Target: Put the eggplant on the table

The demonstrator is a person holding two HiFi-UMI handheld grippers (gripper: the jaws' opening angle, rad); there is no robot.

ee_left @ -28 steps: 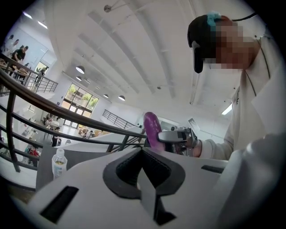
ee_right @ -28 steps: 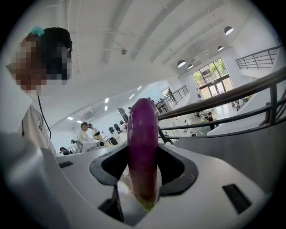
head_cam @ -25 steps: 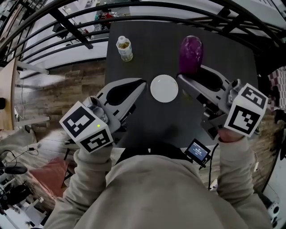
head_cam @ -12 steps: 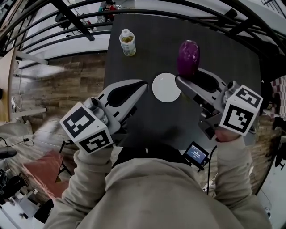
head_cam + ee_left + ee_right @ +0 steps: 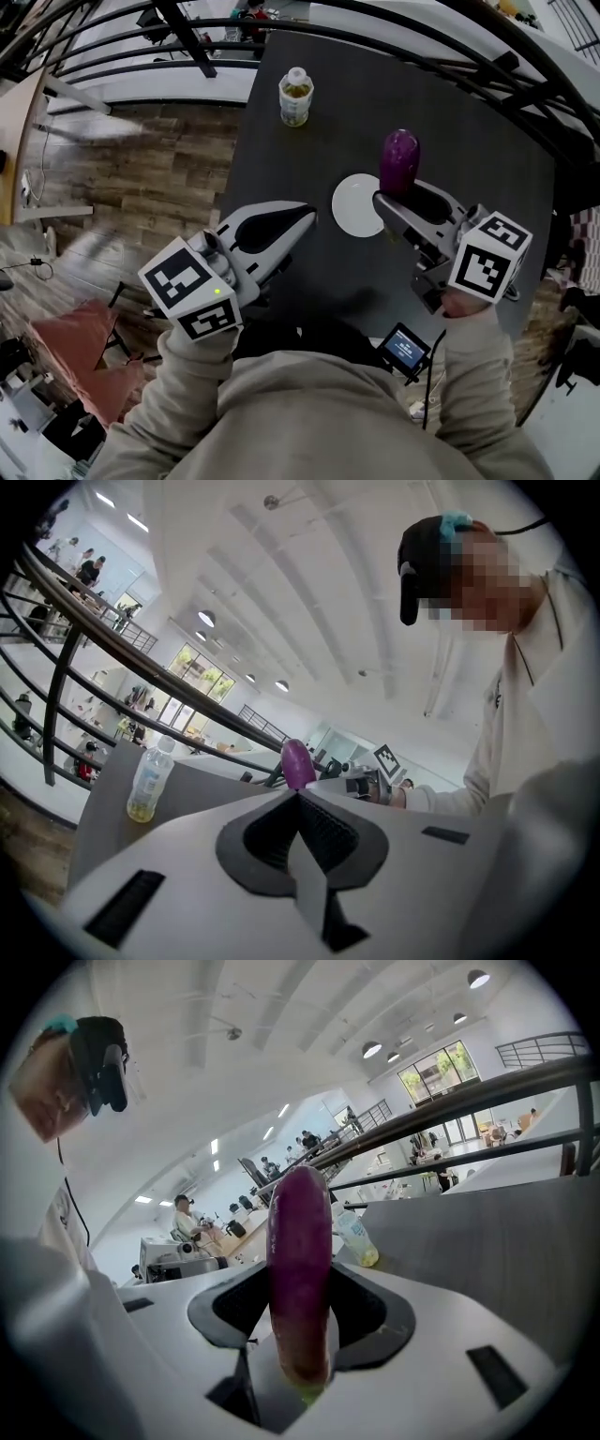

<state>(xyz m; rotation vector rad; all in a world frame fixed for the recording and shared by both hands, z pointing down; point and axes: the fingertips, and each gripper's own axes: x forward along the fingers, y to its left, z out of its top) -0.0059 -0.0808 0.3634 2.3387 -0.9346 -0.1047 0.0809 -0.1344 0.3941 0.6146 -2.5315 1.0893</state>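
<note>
R gripper [image 5: 395,198] jaws clamp eggplant [image 5: 399,159] at stem end, long axis straight out past tips, over bench [image 5: 469,122] beside plate [image 5: 354,206]. L gripper [image 5: 303,216] jaws together, empty, plate's other side.

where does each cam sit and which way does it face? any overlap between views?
Head view: on the person's head, looking steeply down at the table; shows both sleeves, the left gripper and the right gripper.
Left gripper view: on the left gripper, looking along its shut jaws across the table; the person's torso at right.
Right gripper view: on the right gripper, looking along jaws shut on the eggplant; the person's upper body at left.
Shared: all three show the eggplant and the bottle.
</note>
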